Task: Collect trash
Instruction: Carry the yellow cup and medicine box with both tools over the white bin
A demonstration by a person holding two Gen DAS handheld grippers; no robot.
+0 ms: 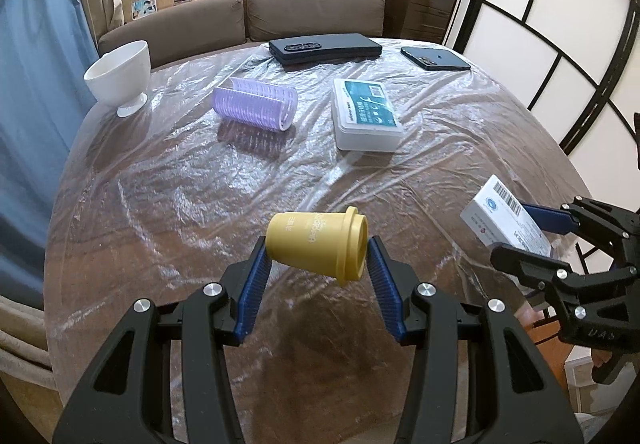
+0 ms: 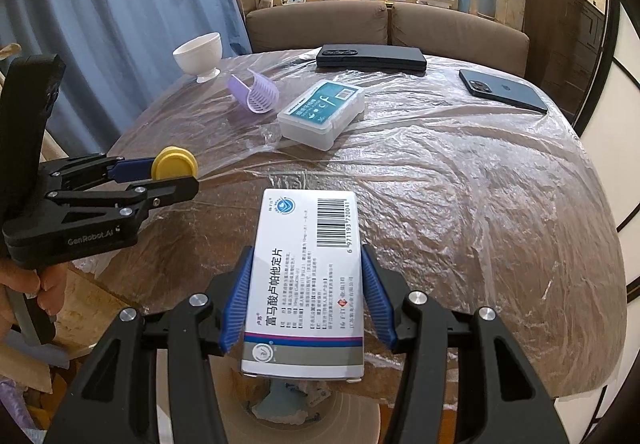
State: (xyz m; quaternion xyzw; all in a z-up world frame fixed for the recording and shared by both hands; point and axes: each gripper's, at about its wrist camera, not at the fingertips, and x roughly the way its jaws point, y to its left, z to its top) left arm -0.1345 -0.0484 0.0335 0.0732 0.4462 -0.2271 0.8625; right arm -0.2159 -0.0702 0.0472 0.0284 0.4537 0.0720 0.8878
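My left gripper [image 1: 318, 250] is shut on a small yellow cup [image 1: 316, 242], held on its side above the near part of the table; it also shows in the right wrist view [image 2: 176, 163]. My right gripper [image 2: 306, 264] is shut on a white medicine box [image 2: 306, 276] with a barcode, held over the table's near edge; the box also shows at the right of the left wrist view [image 1: 506, 218]. Below the box, a round bin [image 2: 320, 416] with crumpled paper inside is partly hidden.
The round table [image 1: 180, 212] is covered in clear plastic film. On it are a white bowl [image 1: 120, 78], a purple hair roller [image 1: 256, 102], a clear plastic box with a teal label [image 1: 366, 114], a black case [image 1: 324, 48] and a dark phone [image 1: 436, 58]. A brown sofa [image 1: 240, 14] stands behind.
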